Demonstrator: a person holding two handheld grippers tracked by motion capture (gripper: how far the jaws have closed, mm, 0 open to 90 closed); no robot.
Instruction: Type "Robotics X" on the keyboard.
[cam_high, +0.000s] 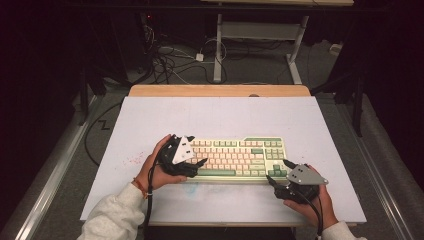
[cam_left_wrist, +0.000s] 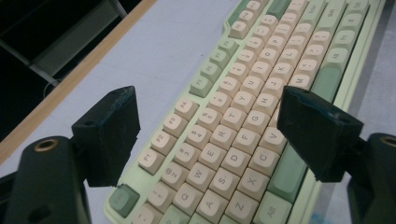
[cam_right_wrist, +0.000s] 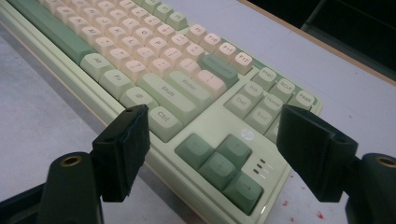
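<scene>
Pale green and cream, the keyboard (cam_high: 235, 159) lies flat near the front middle of the white desk (cam_high: 150, 120), its long side running across it. The left hand-held gripper (cam_high: 200, 162) sits at the keyboard's left end, and in the left gripper view its jaws stand wide apart over the letter rows, holding nothing. The right hand-held gripper (cam_high: 278, 170) is at the right front corner; in the right gripper view its jaws are likewise spread, one just off the front edge and the other past the dark green arrow keys (cam_right_wrist: 223, 164).

Judging by this, the step in hand is the approach: both ends are bracketed, neither is gripped. The next move likely calls for lowering each pair of jaws around the case edge, not the keycaps, and closing evenly so the keyboard does not twist.
</scene>
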